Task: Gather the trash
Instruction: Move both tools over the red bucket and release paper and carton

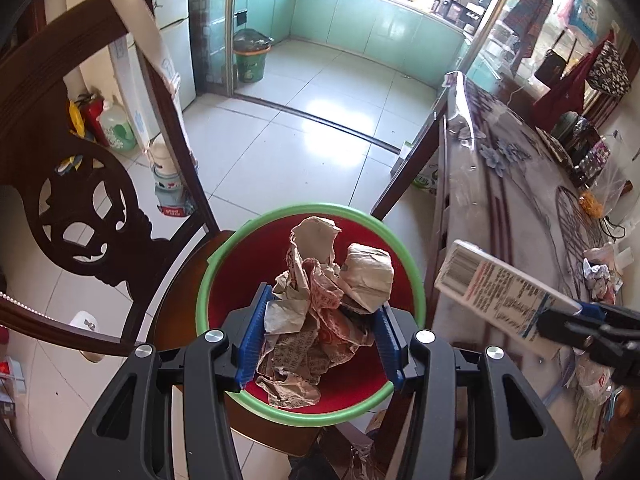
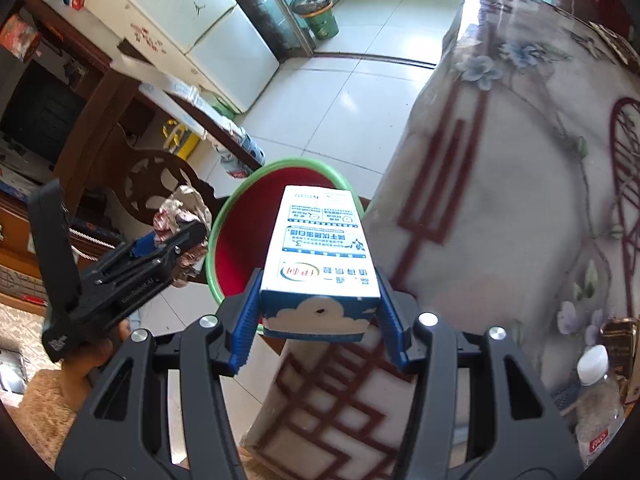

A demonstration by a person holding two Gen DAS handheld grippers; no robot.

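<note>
**Trash carried to the red bin**

Left wrist view: crumpled paper wrappers (image 1: 320, 312) are clamped by the left gripper (image 1: 320, 342), directly above the green-rimmed red bin (image 1: 404, 256).

Right wrist view: a milk carton (image 2: 320, 256) is pinched by the right gripper (image 2: 319, 332) — beside the table (image 2: 500, 200), over the bin's edge.

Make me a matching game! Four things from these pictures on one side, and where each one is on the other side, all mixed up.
Things:
1. crumpled paper wrapper
2. milk carton
3. red bucket with green rim
4. clear bottle with white cap

Places:
A. on a wooden chair seat beside the table
B. pinched in the left gripper
C. on the table with the flowered cloth
D. pinched in the right gripper

Pairs: 1-B, 2-D, 3-A, 4-C
</note>
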